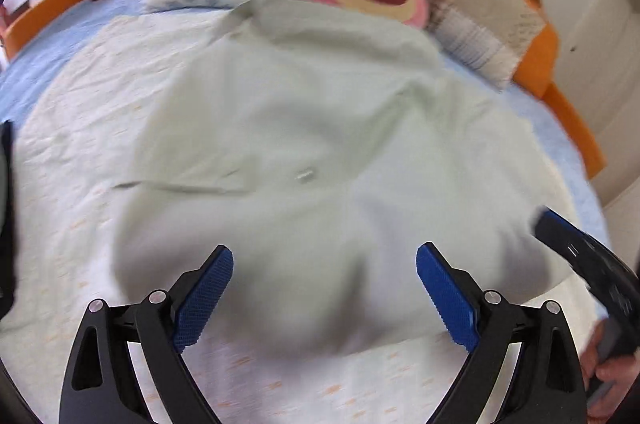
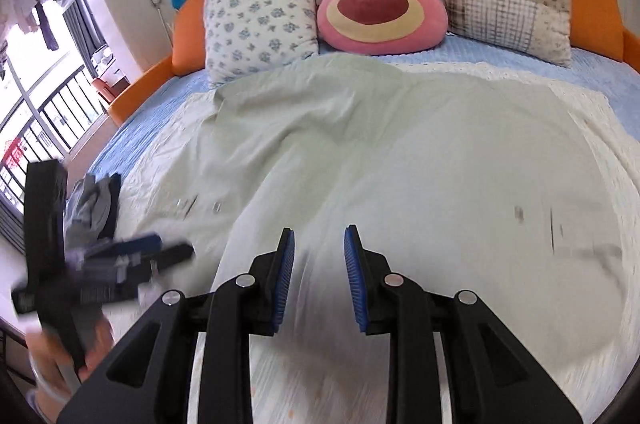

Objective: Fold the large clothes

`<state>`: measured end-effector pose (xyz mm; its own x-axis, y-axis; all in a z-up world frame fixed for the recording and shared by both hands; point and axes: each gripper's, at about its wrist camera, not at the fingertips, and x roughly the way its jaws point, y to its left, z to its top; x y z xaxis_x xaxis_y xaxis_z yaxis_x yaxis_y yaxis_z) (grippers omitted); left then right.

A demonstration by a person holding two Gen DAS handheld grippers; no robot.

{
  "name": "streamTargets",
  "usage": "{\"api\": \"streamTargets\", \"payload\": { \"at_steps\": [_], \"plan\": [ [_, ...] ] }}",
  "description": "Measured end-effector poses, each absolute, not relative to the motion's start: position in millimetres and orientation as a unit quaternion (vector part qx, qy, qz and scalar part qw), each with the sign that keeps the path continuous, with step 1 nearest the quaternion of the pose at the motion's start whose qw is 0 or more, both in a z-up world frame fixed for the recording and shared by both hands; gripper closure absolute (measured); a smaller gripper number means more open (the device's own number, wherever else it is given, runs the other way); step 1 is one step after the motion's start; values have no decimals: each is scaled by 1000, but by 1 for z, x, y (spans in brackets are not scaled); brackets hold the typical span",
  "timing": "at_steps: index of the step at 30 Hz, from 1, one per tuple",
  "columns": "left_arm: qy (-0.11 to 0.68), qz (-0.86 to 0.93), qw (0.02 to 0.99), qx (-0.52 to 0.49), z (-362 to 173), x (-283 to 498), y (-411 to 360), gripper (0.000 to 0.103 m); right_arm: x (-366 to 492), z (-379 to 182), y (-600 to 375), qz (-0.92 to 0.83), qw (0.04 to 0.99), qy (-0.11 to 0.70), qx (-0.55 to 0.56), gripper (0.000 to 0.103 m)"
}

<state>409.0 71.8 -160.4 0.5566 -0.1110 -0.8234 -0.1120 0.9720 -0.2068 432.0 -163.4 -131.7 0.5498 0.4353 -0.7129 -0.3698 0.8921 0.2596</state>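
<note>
A large pale green garment (image 1: 304, 112) lies spread on the bed, with a small button (image 1: 306, 176) near its middle. My left gripper (image 1: 325, 248) hovers over its near hem, open wide, with nothing between its blue pads (image 1: 208, 296). The right wrist view shows the same garment (image 2: 400, 144) reaching up to the pillows. My right gripper (image 2: 319, 230) is above its near part, jaws a narrow gap apart and gripping nothing. The left wrist view catches the right gripper (image 1: 580, 256) at the right edge. The left gripper (image 2: 120, 260) shows blurred in the right wrist view.
A white bedspread (image 2: 168, 152) covers a blue sheet (image 2: 592, 64). At the head lie a floral pillow (image 2: 260, 20), a pink bear cushion (image 2: 380, 12) and a patchwork cushion (image 2: 508, 0). An orange bed frame (image 1: 572, 120) rims the bed. Dark clothes (image 2: 96, 204) lie at the left edge, by a railed window (image 2: 52, 112).
</note>
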Motion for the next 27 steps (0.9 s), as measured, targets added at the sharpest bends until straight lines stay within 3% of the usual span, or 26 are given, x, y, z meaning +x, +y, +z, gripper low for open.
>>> {"api": "streamTargets", "payload": {
  "at_steps": [3,10,17,23,27],
  "plan": [
    [523,10,847,-99,-190,419,84,9,423,-156,-152,210,873,441,16,76],
    [530,33,846,-52,-202,421,70,3,413,-187,-138,181,894,409,-20,76],
    [503,15,844,-184,-189,378,110,3,415,-185,-138,178,895,407,-30,76],
    [490,-6,818,-301,-215,361,153,3,407,-178,-139,167,903,396,-23,76],
    [465,-14,815,-346,-224,359,161,3,403,-174,-143,179,896,406,-13,68]
  ]
}}
